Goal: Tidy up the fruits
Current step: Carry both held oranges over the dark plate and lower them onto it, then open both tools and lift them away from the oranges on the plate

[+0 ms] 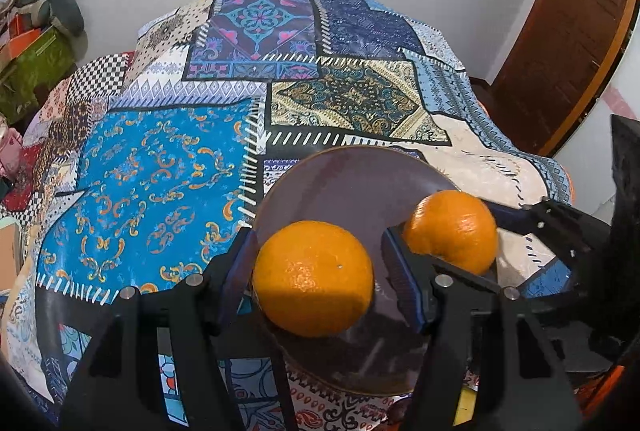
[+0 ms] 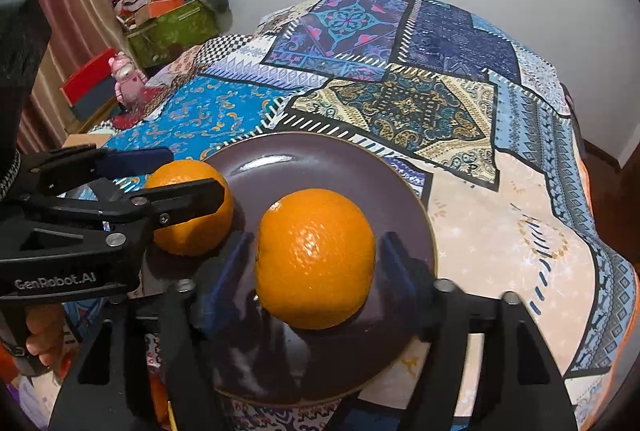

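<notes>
A dark purple plate (image 1: 340,175) (image 2: 320,159) lies on the patchwork tablecloth. Two oranges are on it. In the left wrist view, my left gripper (image 1: 316,263) is open, its jaws on either side of one orange (image 1: 314,277), with a gap at the right finger. The second orange (image 1: 452,227) sits between the right gripper's fingers at the right. In the right wrist view, my right gripper (image 2: 314,263) is open around that orange (image 2: 316,257), gaps on both sides. The left gripper (image 2: 172,179) straddles the other orange (image 2: 192,207) at the plate's left edge.
The patchwork cloth (image 1: 160,167) (image 2: 500,199) covers the table. A green box with clutter (image 2: 172,27) and a pink toy (image 2: 126,75) are beyond the table's left side. A wooden door (image 1: 560,43) stands at the right.
</notes>
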`<act>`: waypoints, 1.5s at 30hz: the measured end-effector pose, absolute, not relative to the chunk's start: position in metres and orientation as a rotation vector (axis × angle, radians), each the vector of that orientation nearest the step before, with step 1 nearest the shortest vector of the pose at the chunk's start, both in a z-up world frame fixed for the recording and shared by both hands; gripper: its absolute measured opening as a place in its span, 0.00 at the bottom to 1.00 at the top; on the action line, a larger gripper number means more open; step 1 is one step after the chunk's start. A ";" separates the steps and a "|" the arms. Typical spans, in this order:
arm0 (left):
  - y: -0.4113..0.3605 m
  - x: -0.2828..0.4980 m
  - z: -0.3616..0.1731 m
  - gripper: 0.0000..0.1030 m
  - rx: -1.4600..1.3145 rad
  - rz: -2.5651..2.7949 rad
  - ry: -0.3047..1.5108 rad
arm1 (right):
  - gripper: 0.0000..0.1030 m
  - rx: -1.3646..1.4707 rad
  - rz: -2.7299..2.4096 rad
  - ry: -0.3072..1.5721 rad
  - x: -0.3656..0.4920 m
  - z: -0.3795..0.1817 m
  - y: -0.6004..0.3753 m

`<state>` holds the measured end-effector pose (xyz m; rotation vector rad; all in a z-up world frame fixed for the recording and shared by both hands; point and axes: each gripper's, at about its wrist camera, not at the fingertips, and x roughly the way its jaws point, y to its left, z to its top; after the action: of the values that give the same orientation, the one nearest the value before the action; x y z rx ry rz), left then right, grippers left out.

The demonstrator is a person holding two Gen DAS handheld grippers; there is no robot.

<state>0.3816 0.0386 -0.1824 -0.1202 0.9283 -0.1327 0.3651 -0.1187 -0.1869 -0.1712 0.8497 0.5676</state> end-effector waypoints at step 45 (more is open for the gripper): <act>0.061 0.291 -0.128 0.83 -0.129 -0.072 0.838 | 0.80 -0.092 0.483 0.710 0.299 -0.134 -0.182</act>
<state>0.2909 0.0612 -0.1283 -0.1292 0.8377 -0.0716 0.2987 -0.1823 -0.1336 -0.0920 0.7103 0.4830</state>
